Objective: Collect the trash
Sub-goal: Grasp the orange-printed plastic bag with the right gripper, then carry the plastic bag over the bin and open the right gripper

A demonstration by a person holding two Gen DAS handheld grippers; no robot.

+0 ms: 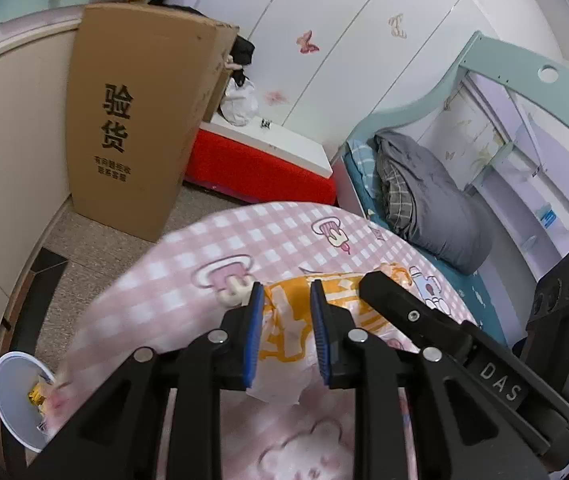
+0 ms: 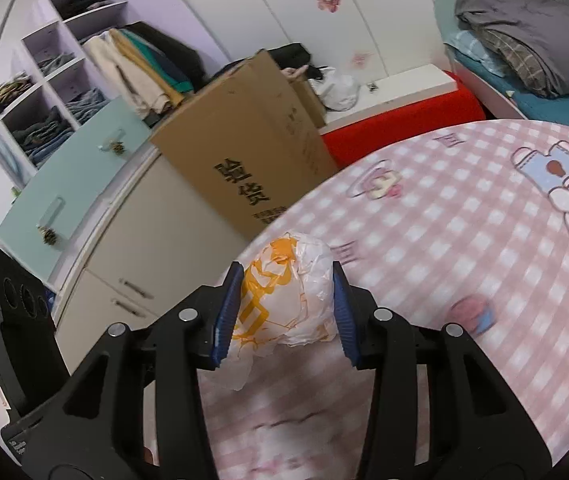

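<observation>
A crumpled white and orange plastic bag (image 1: 284,320) lies on the pink checked tablecloth (image 1: 212,240). My left gripper (image 1: 286,292) is shut on it, both blue pads (image 1: 255,332) pressing its sides. A black finger of the right gripper (image 1: 404,304) reaches the bag's right end. In the right wrist view the plastic bag (image 2: 288,300) sits squeezed between the right gripper's (image 2: 287,276) blue pads (image 2: 342,312), near the table's left edge. A white bin (image 1: 12,408) with wrappers inside stands on the floor at lower left, below the table's rim.
A tall cardboard box (image 1: 124,120) stands on the floor beyond the table, beside a beige cabinet (image 2: 156,240). A red bench (image 1: 260,172) runs along the white wardrobe. A bed with grey bedding (image 1: 424,200) lies right. Open shelves with clothes (image 2: 44,92) are at left.
</observation>
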